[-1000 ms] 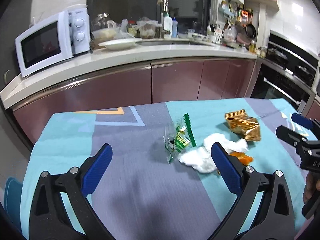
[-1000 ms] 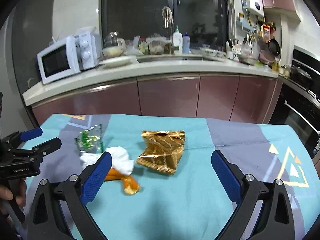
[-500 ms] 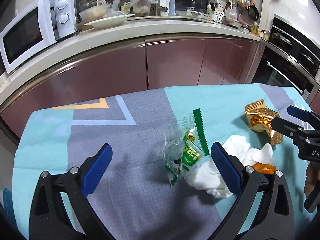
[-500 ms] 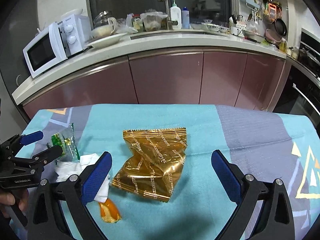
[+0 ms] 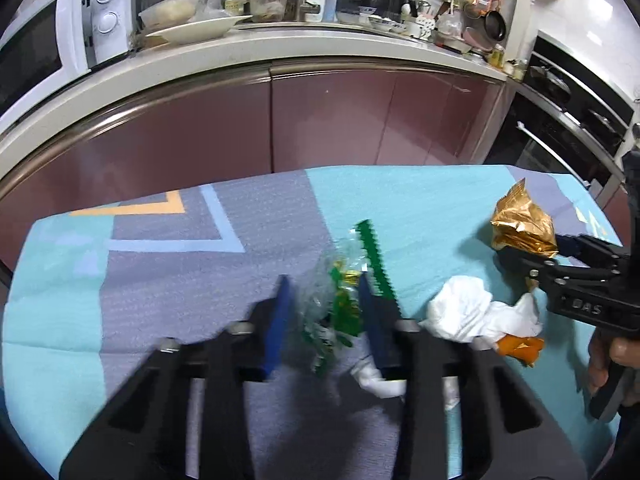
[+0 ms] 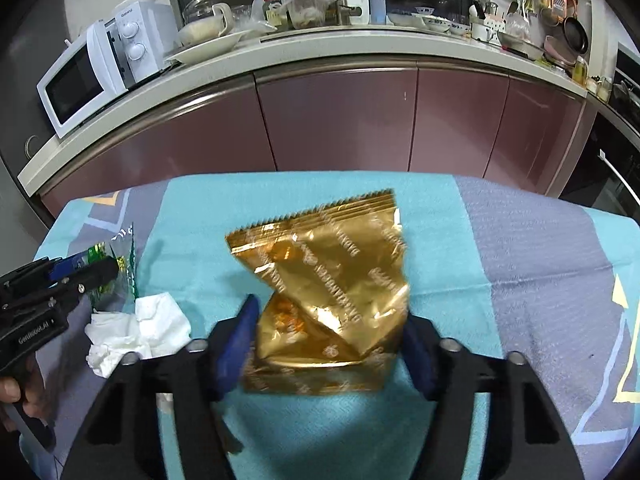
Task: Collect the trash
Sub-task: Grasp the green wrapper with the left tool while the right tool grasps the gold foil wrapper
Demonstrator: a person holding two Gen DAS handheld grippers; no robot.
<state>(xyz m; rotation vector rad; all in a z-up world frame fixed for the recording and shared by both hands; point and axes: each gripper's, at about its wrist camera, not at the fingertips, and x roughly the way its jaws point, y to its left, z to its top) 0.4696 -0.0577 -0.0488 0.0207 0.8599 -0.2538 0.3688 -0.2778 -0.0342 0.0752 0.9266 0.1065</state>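
Note:
A clear and green wrapper (image 5: 340, 304) stands bunched between the blue pads of my left gripper (image 5: 323, 280), whose jaws are closing and press on it. My right gripper (image 6: 332, 312) is closing on a gold snack bag (image 6: 332, 272), which is crumpled and tilted up between its pads. The right wrist view shows the green wrapper (image 6: 120, 264) at the left gripper's tips (image 6: 86, 266). A crumpled white tissue (image 5: 468, 312) and an orange peel (image 5: 520, 348) lie on the cloth between the two grippers.
The table wears a teal and grey patterned cloth (image 5: 160, 280). Behind it runs a kitchen counter (image 6: 320, 52) with a white microwave (image 6: 100, 68), a plate and bottles. An oven (image 5: 580, 128) stands at the right. A hand (image 5: 620, 360) holds the right gripper.
Both grippers came down and forward onto the table, then narrowed from wide open: the left around the green wrapper, the right around the gold bag, which has crumpled and tipped up.

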